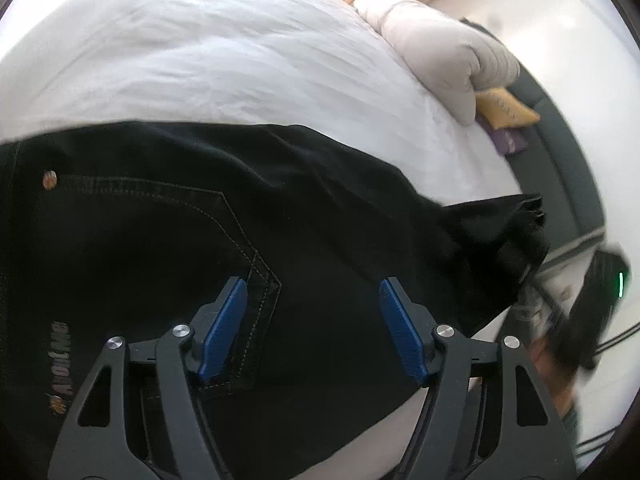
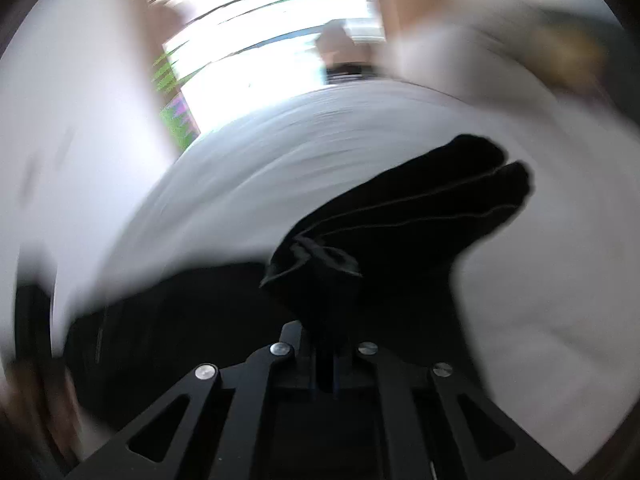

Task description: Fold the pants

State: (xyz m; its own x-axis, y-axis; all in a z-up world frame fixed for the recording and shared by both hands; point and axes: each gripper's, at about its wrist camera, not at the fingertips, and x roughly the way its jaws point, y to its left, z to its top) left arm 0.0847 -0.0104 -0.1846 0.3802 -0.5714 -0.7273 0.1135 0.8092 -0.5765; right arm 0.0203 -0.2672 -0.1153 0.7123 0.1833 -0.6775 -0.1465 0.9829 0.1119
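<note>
Now, left gripper (image 1: 312,320): we are hovering, jaws spread, over black jeans (image 1: 160,240).
Right gripper (image 2: 326,354): we are clamping a jeans leg above the white bed (image 2: 280,168).

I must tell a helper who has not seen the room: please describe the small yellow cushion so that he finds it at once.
Start from the white bed where the black pants lie. At its far right end a beige pillow rests on the sheet. The cushion peeks out from under that pillow, above something purple; it is the only mustard-yellow thing there.
</note>
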